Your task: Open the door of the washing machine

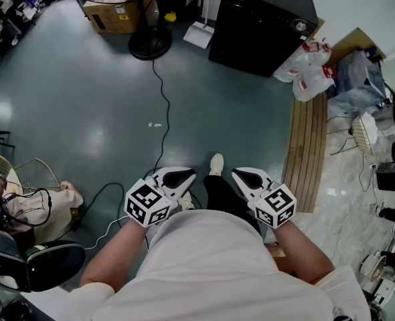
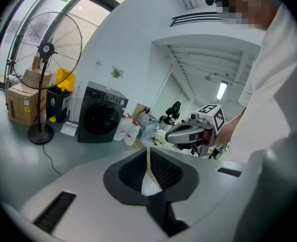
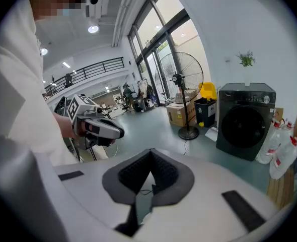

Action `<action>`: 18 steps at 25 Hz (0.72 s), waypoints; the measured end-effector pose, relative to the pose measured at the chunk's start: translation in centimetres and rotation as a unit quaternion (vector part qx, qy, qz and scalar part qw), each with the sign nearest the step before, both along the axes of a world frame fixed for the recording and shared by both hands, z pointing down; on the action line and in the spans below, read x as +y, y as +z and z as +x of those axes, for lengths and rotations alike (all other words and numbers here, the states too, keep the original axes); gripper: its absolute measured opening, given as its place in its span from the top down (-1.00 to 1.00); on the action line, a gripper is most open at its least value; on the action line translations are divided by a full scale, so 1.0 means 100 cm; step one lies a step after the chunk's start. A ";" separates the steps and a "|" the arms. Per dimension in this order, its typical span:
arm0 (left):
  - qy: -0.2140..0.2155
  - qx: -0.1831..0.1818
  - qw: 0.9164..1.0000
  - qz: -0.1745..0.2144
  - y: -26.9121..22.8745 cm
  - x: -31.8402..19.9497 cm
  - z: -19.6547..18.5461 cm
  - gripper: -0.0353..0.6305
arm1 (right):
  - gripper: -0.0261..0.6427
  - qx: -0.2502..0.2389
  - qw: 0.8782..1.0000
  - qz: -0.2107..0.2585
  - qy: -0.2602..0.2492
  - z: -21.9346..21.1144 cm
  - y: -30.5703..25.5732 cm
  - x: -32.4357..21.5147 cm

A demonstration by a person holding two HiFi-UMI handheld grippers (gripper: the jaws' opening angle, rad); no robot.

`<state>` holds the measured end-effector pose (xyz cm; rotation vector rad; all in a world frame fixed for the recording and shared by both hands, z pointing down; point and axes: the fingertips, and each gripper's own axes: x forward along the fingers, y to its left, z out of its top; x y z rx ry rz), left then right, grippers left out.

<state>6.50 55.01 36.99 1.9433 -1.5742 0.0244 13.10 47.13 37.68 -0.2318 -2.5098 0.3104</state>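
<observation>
The black front-loading washing machine (image 1: 261,25) stands against the far wall with its round door (image 2: 97,119) closed; it also shows at the right of the right gripper view (image 3: 246,120). Both grippers are held close to my body, well short of the machine, with a stretch of green floor between. My left gripper (image 1: 186,175) has its jaws together with nothing in them, tips meeting ahead of the camera (image 2: 148,154). My right gripper (image 1: 240,174) is likewise shut and empty (image 3: 151,153). The two point inward toward each other.
A pedestal fan (image 1: 149,42) and a cardboard box (image 1: 114,9) stand left of the machine, with a black cable (image 1: 163,105) trailing across the floor. Plastic bags (image 1: 311,65) and a wooden slat platform (image 1: 308,149) lie to its right. A chair (image 1: 43,263) sits at my left.
</observation>
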 end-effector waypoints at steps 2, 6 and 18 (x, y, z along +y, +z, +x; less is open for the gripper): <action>0.007 -0.002 1.000 0.006 -0.001 -0.017 -0.005 0.79 | 0.90 -0.001 1.000 0.000 0.001 -0.008 0.004 -0.010; 0.014 -0.007 1.000 0.006 -0.001 -0.051 -0.023 0.79 | 0.90 -0.009 1.000 -0.004 0.006 -0.033 0.009 -0.039; 0.022 -0.061 0.998 -0.024 -0.005 -0.199 -0.089 0.79 | 0.83 -0.054 0.999 -0.002 0.004 -0.104 0.002 -0.184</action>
